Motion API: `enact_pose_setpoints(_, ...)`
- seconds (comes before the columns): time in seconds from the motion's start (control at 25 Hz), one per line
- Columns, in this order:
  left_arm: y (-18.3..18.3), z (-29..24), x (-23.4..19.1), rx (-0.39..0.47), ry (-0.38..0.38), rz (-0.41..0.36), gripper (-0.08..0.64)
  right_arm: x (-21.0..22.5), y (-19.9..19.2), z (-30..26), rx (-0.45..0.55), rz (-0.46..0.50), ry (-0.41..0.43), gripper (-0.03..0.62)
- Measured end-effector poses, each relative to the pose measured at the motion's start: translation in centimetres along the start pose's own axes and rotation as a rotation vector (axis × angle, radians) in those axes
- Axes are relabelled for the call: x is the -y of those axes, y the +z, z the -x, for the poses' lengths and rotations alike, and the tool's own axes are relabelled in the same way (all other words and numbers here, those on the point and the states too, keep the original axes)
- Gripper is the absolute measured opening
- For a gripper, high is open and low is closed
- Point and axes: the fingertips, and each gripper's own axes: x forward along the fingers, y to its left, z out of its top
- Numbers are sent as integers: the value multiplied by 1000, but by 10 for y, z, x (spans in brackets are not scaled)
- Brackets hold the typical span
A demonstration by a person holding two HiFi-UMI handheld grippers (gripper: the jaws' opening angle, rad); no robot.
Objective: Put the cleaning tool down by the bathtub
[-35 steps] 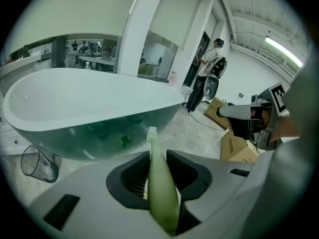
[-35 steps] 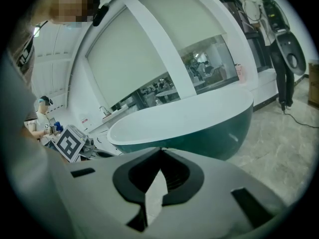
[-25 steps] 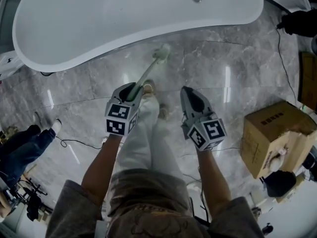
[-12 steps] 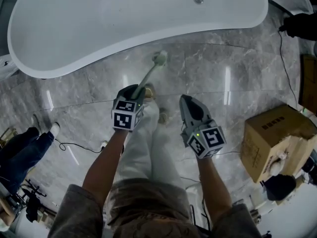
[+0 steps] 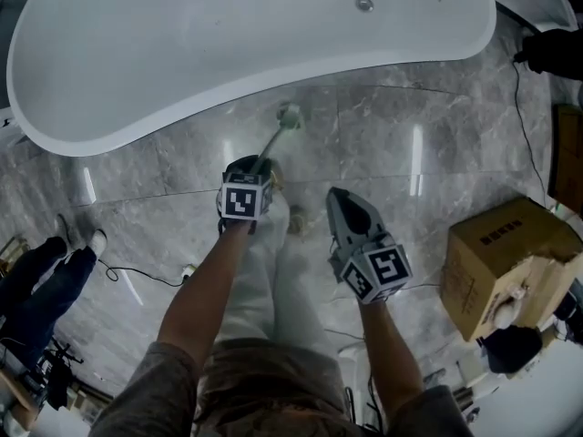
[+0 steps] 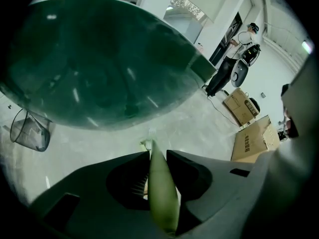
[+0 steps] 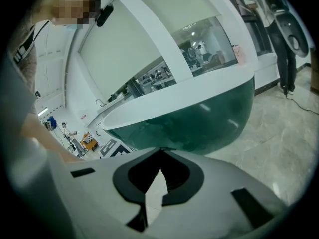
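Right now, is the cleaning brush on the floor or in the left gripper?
Held: jaws of the left gripper clamp the brush by its green handle. Its head points at the floor beside the bathtub; contact unclear.

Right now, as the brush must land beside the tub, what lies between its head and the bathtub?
Only bare grey floor: the head view shows an open strip from the brush to the bathtub, and the left gripper view agrees.
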Motion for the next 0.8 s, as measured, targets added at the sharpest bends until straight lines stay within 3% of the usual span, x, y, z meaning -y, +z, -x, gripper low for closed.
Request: enact_pose_setpoints(0.8, 0, -63, -1, -151, 77, 186, 110, 16, -14, -10, -36, -36, -4, -2)
